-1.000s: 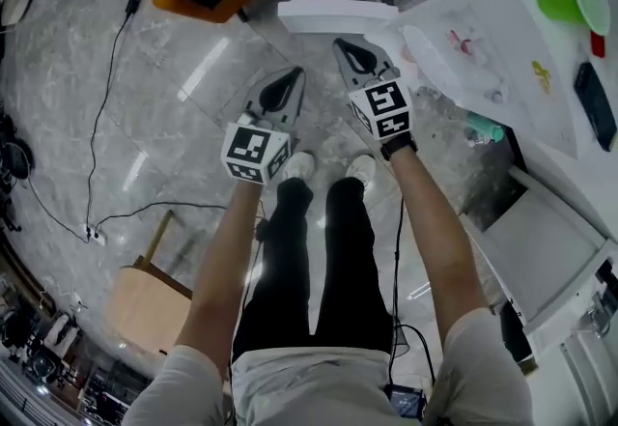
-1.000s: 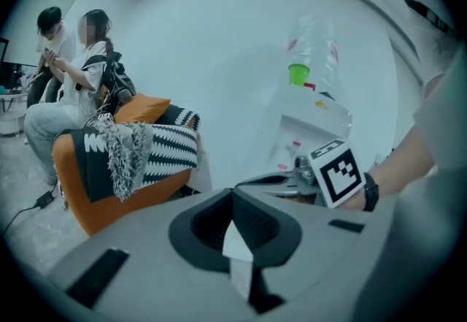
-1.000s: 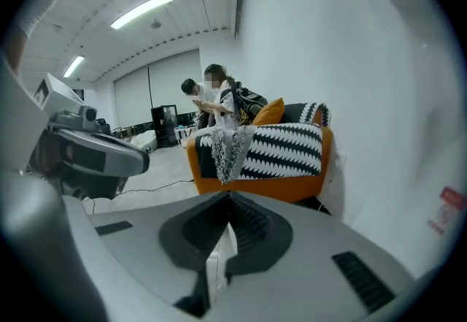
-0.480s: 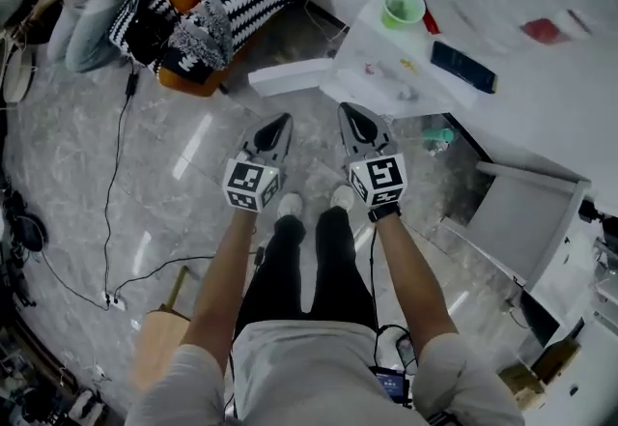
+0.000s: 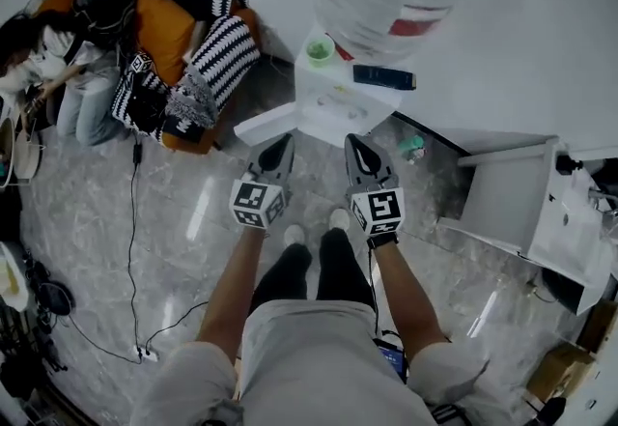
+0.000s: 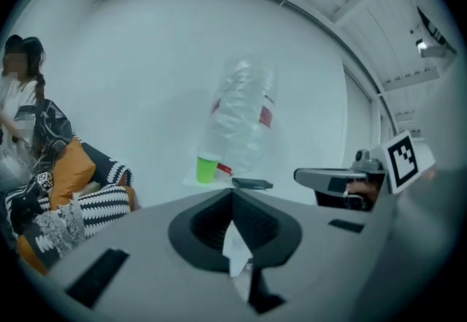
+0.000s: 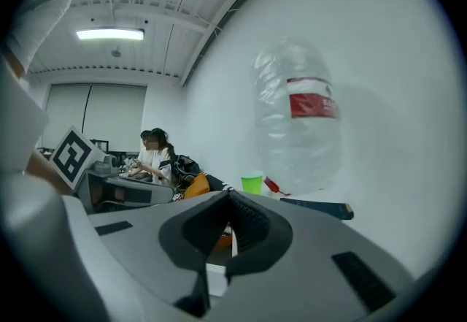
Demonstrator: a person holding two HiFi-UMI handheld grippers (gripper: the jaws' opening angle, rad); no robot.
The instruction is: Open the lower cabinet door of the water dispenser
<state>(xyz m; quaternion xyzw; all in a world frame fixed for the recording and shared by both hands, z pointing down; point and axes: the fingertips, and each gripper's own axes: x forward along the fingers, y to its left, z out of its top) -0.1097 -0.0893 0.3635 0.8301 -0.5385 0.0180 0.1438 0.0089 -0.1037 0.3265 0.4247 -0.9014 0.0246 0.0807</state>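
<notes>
Water dispenser dead ahead, door sticking out sideways

Left gripper and right gripper both have their jaws pinched together on nothing, just short of the dispenser. Its lower cabinet door juts out to the dispenser's left. Only the head view shows it, since each gripper's own body blocks it, leaving the bottle, green cup and a dark flat gadget on top. Further left, a person sits by an orange seat, partly cut off

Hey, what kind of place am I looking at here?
Probably an office or lab break corner: a bottled water dispenser, people seated by an orange seat, and cables trailing over a polished stone floor.
</notes>
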